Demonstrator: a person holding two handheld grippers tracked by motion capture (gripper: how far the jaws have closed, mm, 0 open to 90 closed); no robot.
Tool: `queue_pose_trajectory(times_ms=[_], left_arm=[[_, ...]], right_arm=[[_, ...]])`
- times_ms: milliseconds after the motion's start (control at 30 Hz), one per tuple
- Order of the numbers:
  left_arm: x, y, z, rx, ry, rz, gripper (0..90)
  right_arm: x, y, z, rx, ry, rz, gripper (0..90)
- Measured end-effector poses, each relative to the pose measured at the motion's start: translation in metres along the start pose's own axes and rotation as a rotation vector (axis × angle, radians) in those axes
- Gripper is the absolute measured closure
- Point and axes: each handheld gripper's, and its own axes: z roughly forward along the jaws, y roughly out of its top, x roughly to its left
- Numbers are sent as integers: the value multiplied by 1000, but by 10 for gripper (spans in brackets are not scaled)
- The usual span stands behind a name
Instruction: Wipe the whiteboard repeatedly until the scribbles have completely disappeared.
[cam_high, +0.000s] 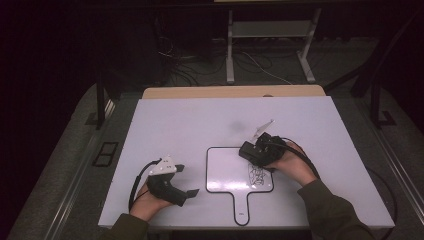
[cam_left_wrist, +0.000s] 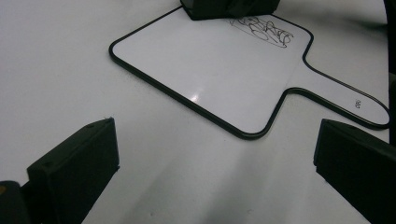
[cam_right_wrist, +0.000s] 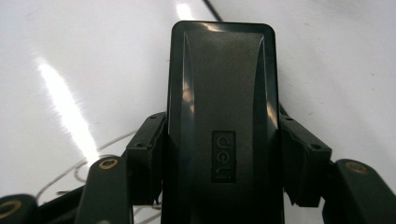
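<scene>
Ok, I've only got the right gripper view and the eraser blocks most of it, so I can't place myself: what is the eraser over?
Observer: The eraser, clamped in the right gripper, is at the far right corner of a small paddle-shaped whiteboard.
Operator: Anything written there?
Observer: Yes, a black scribble lies on the board just on the person's side of the eraser, apparently unwiped.
Operator: And the other hand?
Observer: The left gripper sits over the table left of the board, jaws open with nothing between them.
</scene>
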Motion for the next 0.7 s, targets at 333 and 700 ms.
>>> queue_pose_trajectory(times_ms=[333, 700], left_arm=[[0, 0, 0, 2, -1, 2, 0], [0, 0, 0, 0, -1, -2, 0]], right_arm=[[-19, -2, 1, 1, -47, 53, 386], [-14, -2, -1, 24, -64, 36, 386]])
